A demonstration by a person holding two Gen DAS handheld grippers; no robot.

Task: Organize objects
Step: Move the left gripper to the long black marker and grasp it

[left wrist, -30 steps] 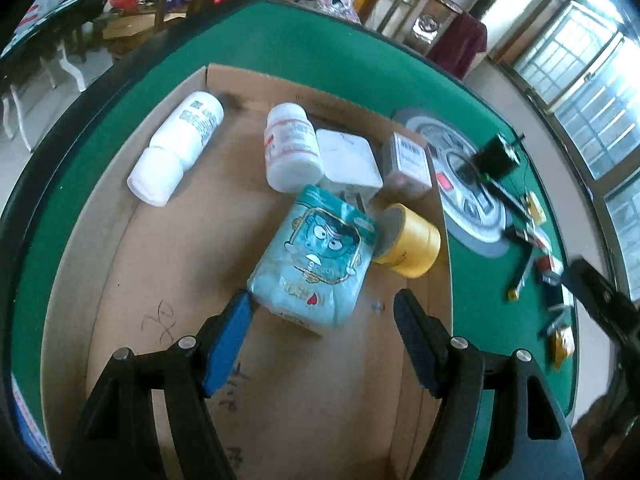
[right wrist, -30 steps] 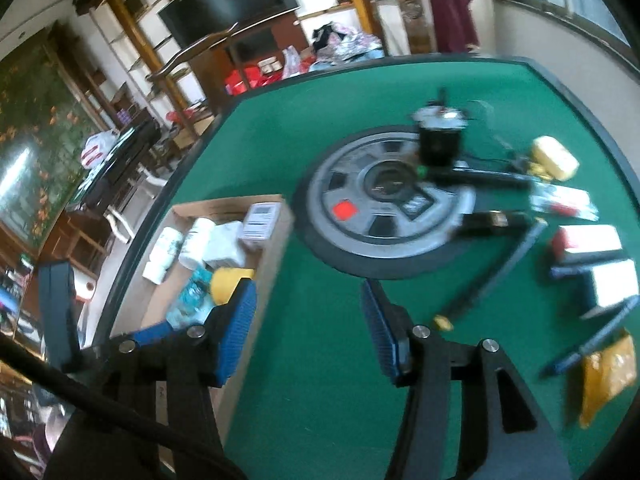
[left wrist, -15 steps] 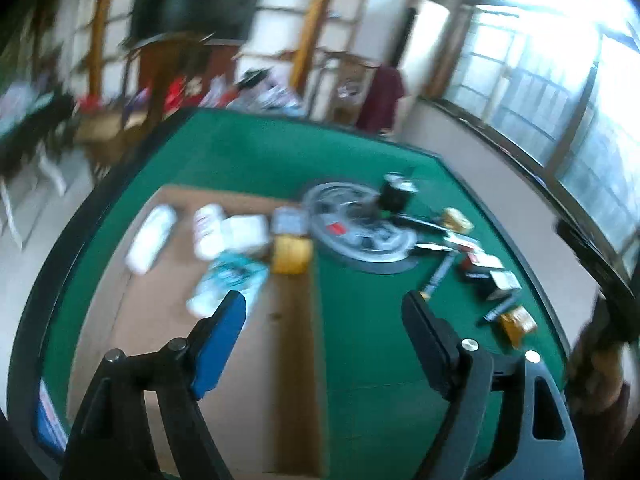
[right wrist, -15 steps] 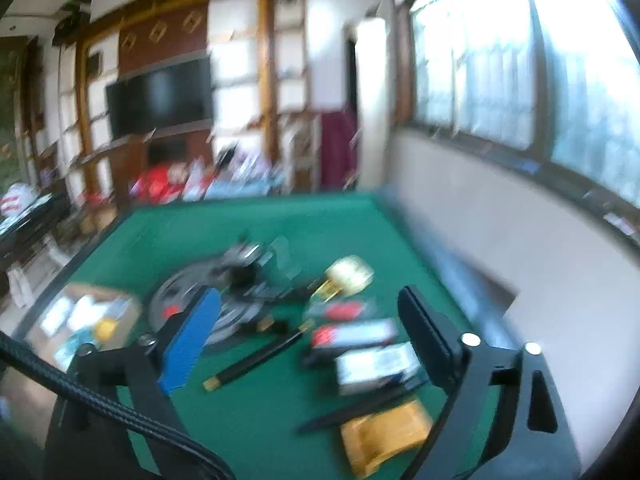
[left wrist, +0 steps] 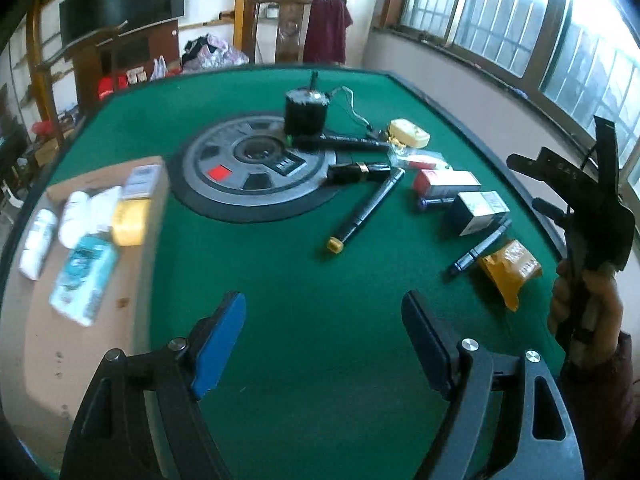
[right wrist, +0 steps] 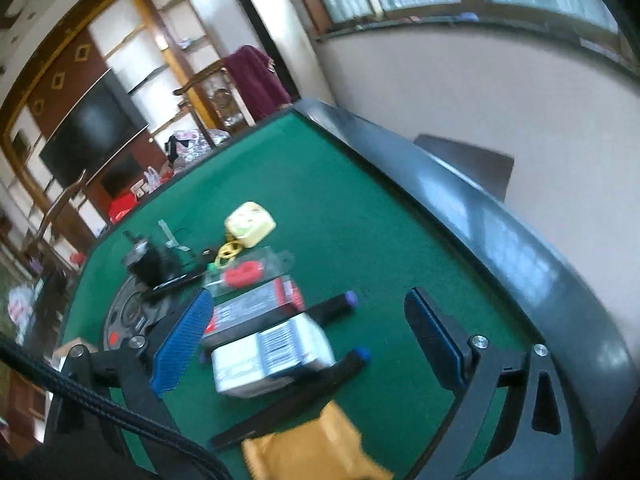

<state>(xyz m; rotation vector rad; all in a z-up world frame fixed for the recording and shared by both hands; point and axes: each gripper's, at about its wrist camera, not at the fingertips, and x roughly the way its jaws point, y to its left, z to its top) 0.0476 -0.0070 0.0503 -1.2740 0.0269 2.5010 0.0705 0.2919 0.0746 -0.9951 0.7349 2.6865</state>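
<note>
My left gripper (left wrist: 322,340) is open and empty above bare green felt. To its left a cardboard tray (left wrist: 36,332) holds white bottles (left wrist: 38,236), a teal pouch (left wrist: 82,276), a yellow tape roll (left wrist: 128,220) and a small box (left wrist: 140,176). Loose items lie on the right: a black marker (left wrist: 366,208), a red box (left wrist: 446,182), a blue-white box (left wrist: 478,210), a pen (left wrist: 480,250) and an orange packet (left wrist: 510,272). My right gripper (right wrist: 308,344) is open and empty, hovering over the blue-white box (right wrist: 272,354), with the orange packet (right wrist: 312,452) below it.
A grey round disc (left wrist: 256,172) with a black cylinder (left wrist: 306,112) on it sits mid-table. A yellow case (left wrist: 410,134) lies beyond the boxes, also in the right wrist view (right wrist: 250,224). The table's dark rim (right wrist: 500,220) runs close on the right.
My left gripper has pulled back from the tray and swung right over the felt. My right gripper has moved right and down towards the loose boxes and orange packet.
</note>
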